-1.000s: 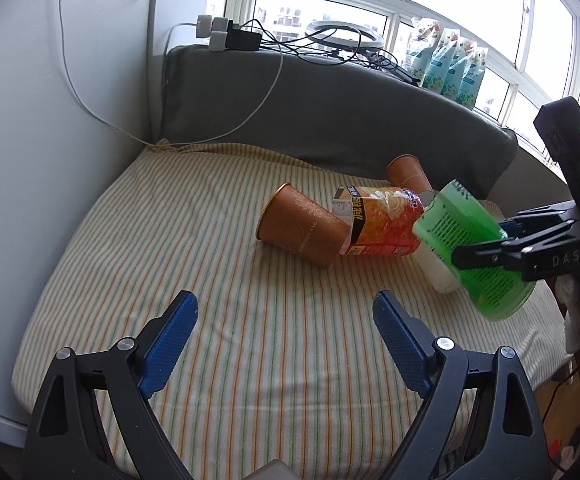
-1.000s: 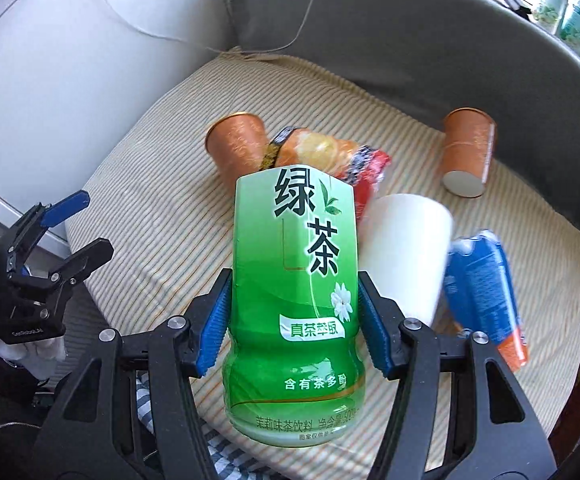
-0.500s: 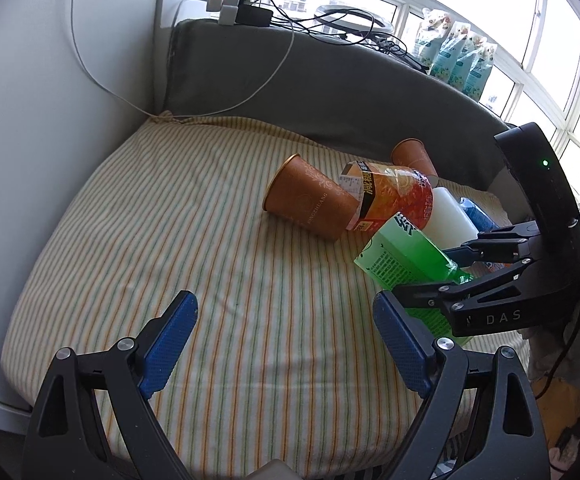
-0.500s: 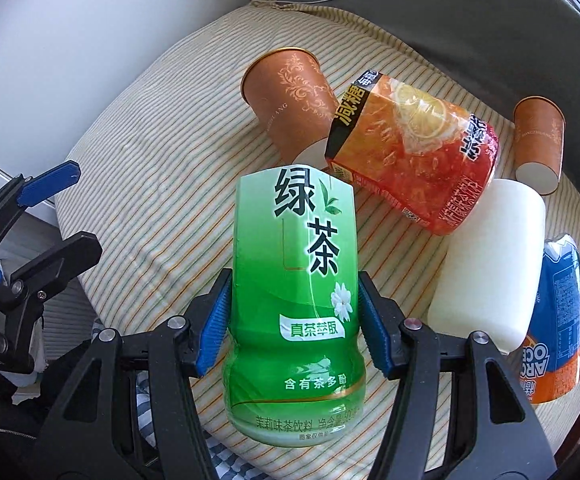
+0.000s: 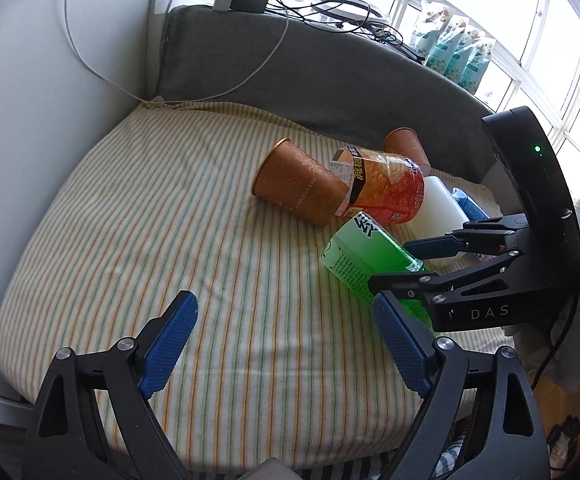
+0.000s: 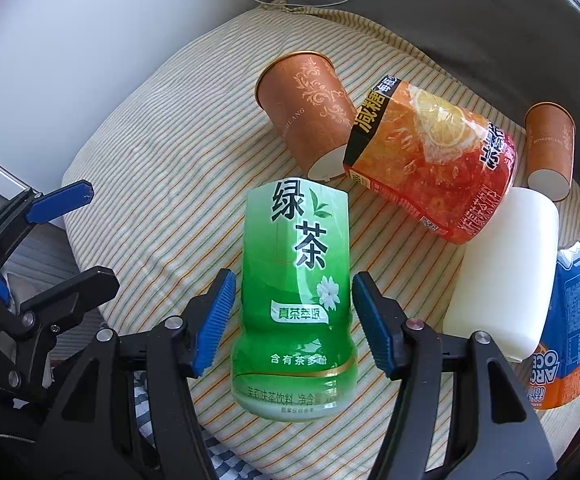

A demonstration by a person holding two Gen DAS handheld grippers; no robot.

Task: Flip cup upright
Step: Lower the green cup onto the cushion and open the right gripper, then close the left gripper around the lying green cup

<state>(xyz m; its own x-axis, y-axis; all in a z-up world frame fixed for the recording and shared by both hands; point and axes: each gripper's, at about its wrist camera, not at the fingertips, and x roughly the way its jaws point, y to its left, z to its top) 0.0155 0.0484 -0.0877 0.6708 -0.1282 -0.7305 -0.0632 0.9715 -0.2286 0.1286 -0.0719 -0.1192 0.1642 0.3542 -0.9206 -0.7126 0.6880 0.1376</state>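
A green tea cup (image 6: pixel 296 272) lies on its side on the striped cushion (image 6: pixel 161 160). My right gripper (image 6: pixel 292 312) is open, its blue pads on either side of the cup with small gaps. In the left wrist view the green cup (image 5: pixel 364 256) lies under the right gripper (image 5: pixel 406 264). My left gripper (image 5: pixel 285 344) is open and empty above the cushion's front. A brown paper cup (image 5: pixel 298 188) lies on its side, its base against an orange-red cup (image 5: pixel 386 192).
A white cup (image 6: pixel 502 276), a blue and orange cup (image 6: pixel 566 316) and a small brown paper cup (image 6: pixel 550 144) lie on the right of the cushion. A grey backrest (image 5: pixel 330 76) runs behind, with cables and chargers on top. A white wall (image 5: pixel 29 80) is at left.
My right gripper has lowered the green cup onto the cushion and opened. The pads now stand off the cup's sides. The left gripper stays open.
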